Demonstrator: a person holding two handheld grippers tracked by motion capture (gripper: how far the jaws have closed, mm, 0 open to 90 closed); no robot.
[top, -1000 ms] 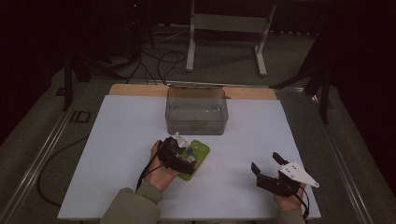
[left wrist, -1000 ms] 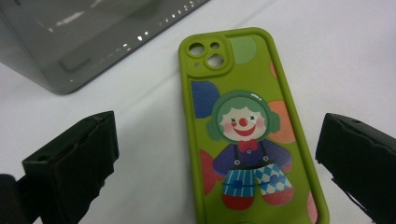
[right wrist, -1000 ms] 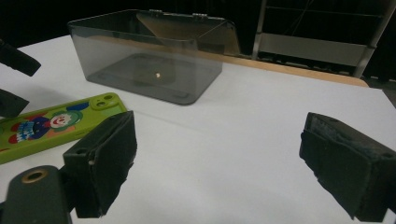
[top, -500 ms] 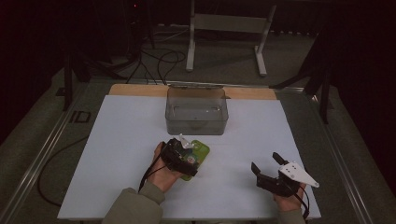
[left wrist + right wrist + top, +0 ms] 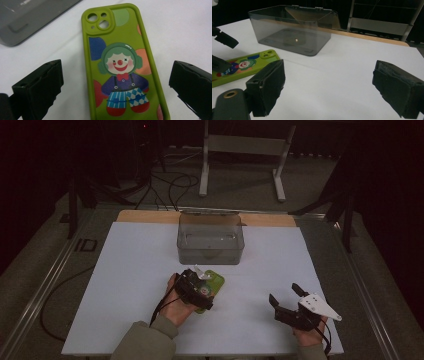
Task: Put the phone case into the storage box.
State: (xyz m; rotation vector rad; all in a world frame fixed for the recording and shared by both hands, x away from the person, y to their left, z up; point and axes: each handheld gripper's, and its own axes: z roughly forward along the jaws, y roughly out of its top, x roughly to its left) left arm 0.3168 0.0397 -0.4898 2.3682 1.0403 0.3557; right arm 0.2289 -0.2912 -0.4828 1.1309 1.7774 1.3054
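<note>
A green phone case (image 5: 120, 65) with a cartoon clown lies flat on the white table, camera cut-outs pointing away in the left gripper view. My left gripper (image 5: 116, 82) is open just above it, one black jaw on each side of the case and neither touching it. In the high view the case (image 5: 214, 281) peeks out to the right of the left gripper (image 5: 199, 289). My right gripper (image 5: 284, 294) hovers open over bare table at the front right, nothing between its jaws (image 5: 329, 85). The case (image 5: 249, 63) shows at its left.
A clear grey plastic box (image 5: 210, 239) stands open-topped behind the case, near the table's far middle; it looks empty (image 5: 292, 27). A wooden strip (image 5: 270, 220) runs along the far edge. White table surface (image 5: 130, 285) spreads left and right. A metal stand (image 5: 240, 160) and cables lie beyond.
My left gripper has crept slightly to the right and lower over the green case. The right gripper has stayed put.
</note>
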